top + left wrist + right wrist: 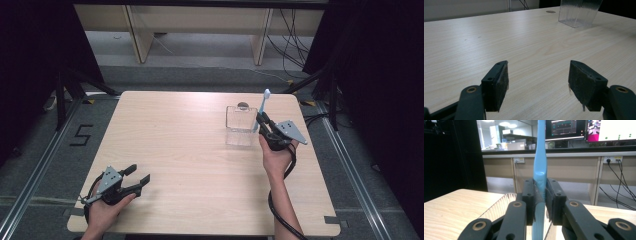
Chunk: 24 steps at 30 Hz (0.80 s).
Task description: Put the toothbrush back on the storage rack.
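The right gripper (pixel 262 121) is pinching a light, stiff, slippery-looking blue toothbrush (pixel 540 167) mid-handle, holding it upright beside 1 clear ribbed cup (pixel 240 125); the left gripper (pixel 539 82) is resting with jaws spread.

A black numeral "5" (pixel 81 135) is marked on the grey floor (pixel 45 150), left of the desk (pixel 165 145) in the high view. In the right gripper view, monitors (pixel 564 128) far behind show coloured graphics, too small and blurred to read. No other lettering can be made out.
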{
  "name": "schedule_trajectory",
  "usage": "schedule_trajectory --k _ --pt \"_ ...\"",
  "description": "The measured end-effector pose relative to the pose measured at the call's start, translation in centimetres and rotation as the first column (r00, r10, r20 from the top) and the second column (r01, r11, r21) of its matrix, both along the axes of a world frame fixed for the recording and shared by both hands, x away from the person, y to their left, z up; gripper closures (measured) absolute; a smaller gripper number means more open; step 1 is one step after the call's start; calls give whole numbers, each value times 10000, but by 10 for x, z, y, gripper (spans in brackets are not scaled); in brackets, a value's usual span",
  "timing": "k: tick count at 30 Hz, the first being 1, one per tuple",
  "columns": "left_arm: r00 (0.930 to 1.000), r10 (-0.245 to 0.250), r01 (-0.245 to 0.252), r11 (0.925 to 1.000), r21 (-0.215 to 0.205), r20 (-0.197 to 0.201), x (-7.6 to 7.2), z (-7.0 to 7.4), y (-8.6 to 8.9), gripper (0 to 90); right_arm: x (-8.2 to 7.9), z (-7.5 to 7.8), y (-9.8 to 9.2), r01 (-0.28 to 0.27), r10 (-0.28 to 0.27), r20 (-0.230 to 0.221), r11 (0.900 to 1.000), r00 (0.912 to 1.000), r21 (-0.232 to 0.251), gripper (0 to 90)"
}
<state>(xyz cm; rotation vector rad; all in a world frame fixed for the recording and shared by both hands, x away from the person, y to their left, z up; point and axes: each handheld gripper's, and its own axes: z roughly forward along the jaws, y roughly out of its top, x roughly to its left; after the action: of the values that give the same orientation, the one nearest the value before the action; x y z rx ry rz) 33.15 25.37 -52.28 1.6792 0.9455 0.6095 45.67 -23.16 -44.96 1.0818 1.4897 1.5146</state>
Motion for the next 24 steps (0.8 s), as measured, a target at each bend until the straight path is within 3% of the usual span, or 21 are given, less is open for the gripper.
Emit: schedule_trajectory --k 8,15,16,17,20,24 --pt "10000 4 -4 10000 -8 3 0 0 0 321 -1 -4 1 -3 5 -92 9998 10000 195 789" --pt "10000 -7 7 10000 -29 13 0 0 0 321 0 -6 1 91 -91 -69 10000 9999 -30 789" --pt "10000 -5 5 10000 -28 9 0 0 0 321 -1 -6 2 133 -132 -211 9999 9997 34 789" --pt "10000 -6 6 10000 -33 12 0 0 0 321 0 -7 2 18 -16 -81 9999 10000 159 788" --pt "10000 -4 4 10000 -20 7 0 0 0 320 -1 -9 1 122 -123 -119 9999 9999 -89 788" --pt "10000 -10 10 10000 -19 3 0 0 0 321 0 -11 0 -76 75 -184 10000 9998 -48 788"
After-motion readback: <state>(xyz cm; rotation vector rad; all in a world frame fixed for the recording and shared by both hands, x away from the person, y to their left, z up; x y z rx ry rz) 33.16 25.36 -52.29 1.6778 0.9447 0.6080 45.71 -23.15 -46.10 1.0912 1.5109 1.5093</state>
